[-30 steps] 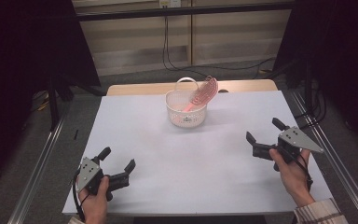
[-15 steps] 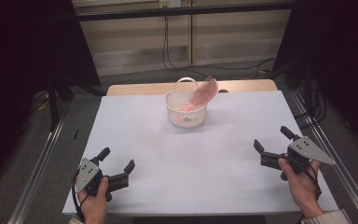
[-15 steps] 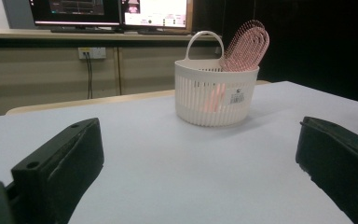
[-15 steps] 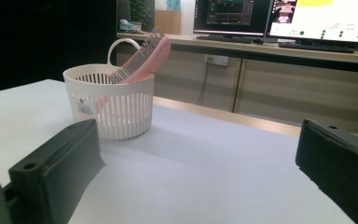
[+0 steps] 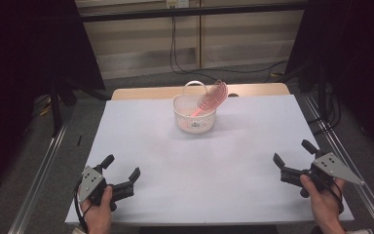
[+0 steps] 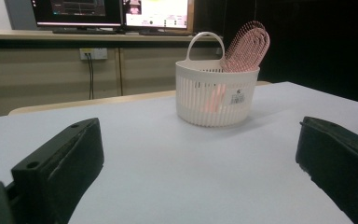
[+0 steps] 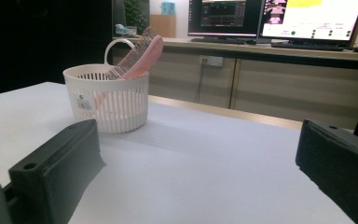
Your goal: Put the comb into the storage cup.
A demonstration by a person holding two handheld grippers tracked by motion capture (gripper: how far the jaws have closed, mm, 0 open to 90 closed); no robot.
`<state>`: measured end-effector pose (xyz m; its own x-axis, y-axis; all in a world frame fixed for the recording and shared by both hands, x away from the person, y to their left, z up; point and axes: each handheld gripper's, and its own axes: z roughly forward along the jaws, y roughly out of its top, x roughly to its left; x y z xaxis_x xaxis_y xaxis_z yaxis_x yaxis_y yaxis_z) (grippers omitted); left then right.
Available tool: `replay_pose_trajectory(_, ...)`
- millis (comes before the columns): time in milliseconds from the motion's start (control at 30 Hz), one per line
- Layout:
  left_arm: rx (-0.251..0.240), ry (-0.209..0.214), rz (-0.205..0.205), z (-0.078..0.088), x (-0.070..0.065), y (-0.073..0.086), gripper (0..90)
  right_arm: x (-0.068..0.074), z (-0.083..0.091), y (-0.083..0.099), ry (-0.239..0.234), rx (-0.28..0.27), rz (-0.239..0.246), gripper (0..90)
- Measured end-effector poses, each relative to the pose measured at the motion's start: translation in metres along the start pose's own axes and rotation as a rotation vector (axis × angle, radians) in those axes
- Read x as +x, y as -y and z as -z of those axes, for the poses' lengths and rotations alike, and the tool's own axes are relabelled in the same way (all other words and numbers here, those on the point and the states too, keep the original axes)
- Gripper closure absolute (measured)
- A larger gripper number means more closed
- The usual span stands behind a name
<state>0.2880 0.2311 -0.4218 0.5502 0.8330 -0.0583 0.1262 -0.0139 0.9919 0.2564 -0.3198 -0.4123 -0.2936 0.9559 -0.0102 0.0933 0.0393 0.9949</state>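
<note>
A white slatted basket [image 5: 194, 116] with a hoop handle stands at the far middle of the white table [image 5: 199, 161]. A pink hairbrush [image 5: 211, 98] leans inside it, its head sticking out over the right rim. The basket [image 6: 216, 95] and brush [image 6: 248, 46] also appear in the left gripper view, and basket [image 7: 107, 100] and brush [image 7: 137, 56] in the right gripper view. My left gripper [image 5: 121, 165] rests near the front left corner, open and empty. Near the front right edge my right gripper [image 5: 293, 152] is open too, with nothing between its jaws.
A wooden table edge [image 5: 141, 92] shows behind the white top. Metal rails [image 5: 44, 165] run along both sides of the table. Monitors [image 7: 279, 18] stand on a counter at the back, with cables [image 5: 175, 48] hanging down.
My right gripper has drawn back toward the front right corner of the table. The left gripper, basket and brush have stayed where they were.
</note>
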Motion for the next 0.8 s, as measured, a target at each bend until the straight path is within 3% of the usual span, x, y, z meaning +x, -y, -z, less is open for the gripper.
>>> replay_pose_trajectory(300,0.004,-0.008,-0.003,0.005,0.001,0.002,0.9,-0.007,0.017,0.014,0.021,0.032,-0.008,0.0)
replay_pose_trajectory(467,0.001,0.003,-0.004,0.005,0.000,0.001,0.9,-0.003,0.017,0.018,0.014,0.069,0.020,0.0)
replay_pose_trajectory(800,0.031,0.014,-0.012,0.002,0.000,0.002,0.9,-0.006,0.012,0.014,0.016,0.014,0.003,0.0)
